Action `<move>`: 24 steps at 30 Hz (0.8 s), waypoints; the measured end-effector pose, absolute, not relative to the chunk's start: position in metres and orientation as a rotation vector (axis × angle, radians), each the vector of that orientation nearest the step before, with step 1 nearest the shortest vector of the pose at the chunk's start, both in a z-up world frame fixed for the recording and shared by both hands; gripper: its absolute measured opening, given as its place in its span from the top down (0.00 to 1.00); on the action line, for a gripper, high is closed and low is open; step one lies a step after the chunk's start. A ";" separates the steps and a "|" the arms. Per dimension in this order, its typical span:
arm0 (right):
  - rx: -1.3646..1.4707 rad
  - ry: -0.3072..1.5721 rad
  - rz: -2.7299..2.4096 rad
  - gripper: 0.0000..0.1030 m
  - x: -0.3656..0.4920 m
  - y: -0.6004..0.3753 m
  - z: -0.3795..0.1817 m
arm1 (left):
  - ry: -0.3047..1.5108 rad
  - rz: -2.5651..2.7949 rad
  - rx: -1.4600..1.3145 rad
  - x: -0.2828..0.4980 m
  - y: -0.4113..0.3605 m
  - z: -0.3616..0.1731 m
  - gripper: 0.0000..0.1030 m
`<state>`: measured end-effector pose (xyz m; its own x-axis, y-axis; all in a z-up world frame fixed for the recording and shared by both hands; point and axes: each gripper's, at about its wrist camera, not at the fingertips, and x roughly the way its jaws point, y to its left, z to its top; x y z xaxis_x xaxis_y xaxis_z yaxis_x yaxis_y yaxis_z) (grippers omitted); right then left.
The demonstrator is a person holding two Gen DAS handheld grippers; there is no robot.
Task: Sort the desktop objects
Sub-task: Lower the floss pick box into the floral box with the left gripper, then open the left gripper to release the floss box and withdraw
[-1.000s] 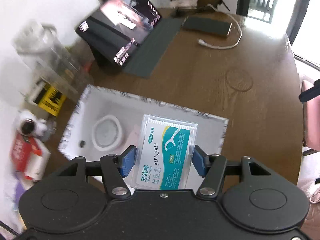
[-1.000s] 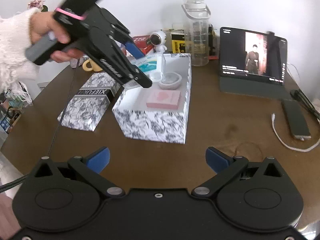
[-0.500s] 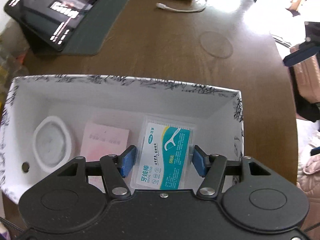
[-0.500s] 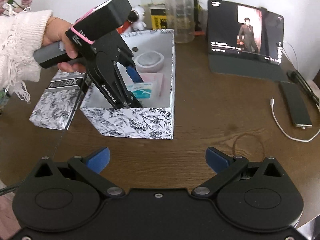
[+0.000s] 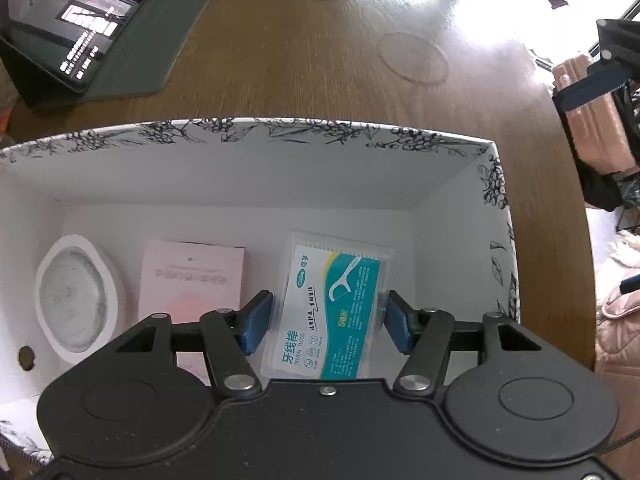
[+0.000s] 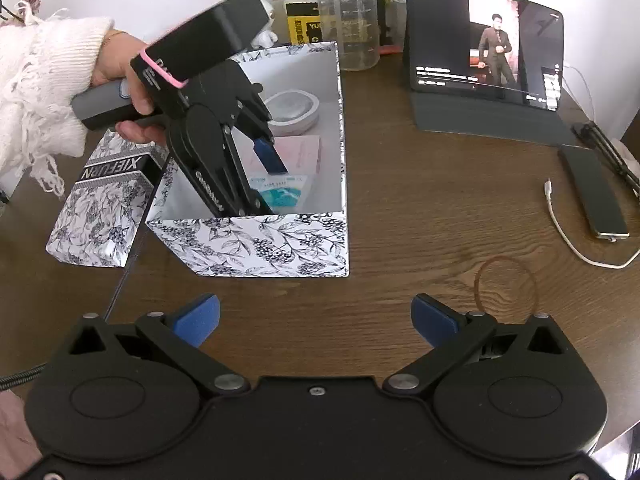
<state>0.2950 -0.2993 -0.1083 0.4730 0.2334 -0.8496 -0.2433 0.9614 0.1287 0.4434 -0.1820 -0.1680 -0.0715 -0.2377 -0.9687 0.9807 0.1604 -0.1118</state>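
My left gripper (image 5: 326,322) reaches down inside the floral box (image 5: 320,132). A clear dental floss box (image 5: 332,312) with a teal label lies between its blue pads on the box floor; a small gap shows at each pad, so the jaws stand slightly open. A pink card box (image 5: 192,276) and a white round dish (image 5: 76,300) lie to its left. In the right wrist view the left gripper (image 6: 272,184) sits inside the floral box (image 6: 264,244) over the floss box (image 6: 288,192). My right gripper (image 6: 316,316) is open and empty above the table.
The floral lid (image 6: 104,200) lies left of the box. A tablet (image 6: 484,40) stands at the back right, with a phone (image 6: 592,192) and white cable (image 6: 568,236) on the right. A clear bottle (image 6: 356,20) and yellow box (image 6: 304,24) stand behind the box.
My left gripper has lowered the floss box into the floral box down to its floor, and its pads have parted slightly from it. My right gripper stayed open and moved closer.
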 end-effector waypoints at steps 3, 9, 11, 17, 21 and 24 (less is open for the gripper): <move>-0.009 1.042 0.288 0.00 0.295 -0.298 -0.109 | 1.195 -1.252 0.887 0.443 -0.181 -0.173 0.43; -0.005 1.051 0.280 0.00 0.295 -0.296 -0.111 | 1.227 -1.244 0.879 0.449 -0.180 -0.181 0.43; -0.004 1.054 0.278 0.00 0.295 -0.295 -0.111 | 1.232 -1.246 0.876 0.450 -0.179 -0.183 0.43; -0.001 1.059 0.276 0.00 0.295 -0.291 -0.114 | 1.224 -1.228 0.801 0.458 -0.171 -0.178 0.40; -0.012 1.054 0.281 0.00 0.294 -0.288 -0.112 | 1.164 -1.193 0.715 0.460 -0.160 -0.158 0.28; -0.020 1.046 0.285 0.00 0.293 -0.287 -0.110 | 1.095 -1.135 0.625 0.455 -0.142 -0.129 0.22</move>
<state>0.2927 -0.2868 -0.1100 0.4672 0.2231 -0.8555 -0.2422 0.9629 0.1189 0.4553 -0.1420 -0.1291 0.0274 -0.3966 -0.9176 0.9314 0.3435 -0.1207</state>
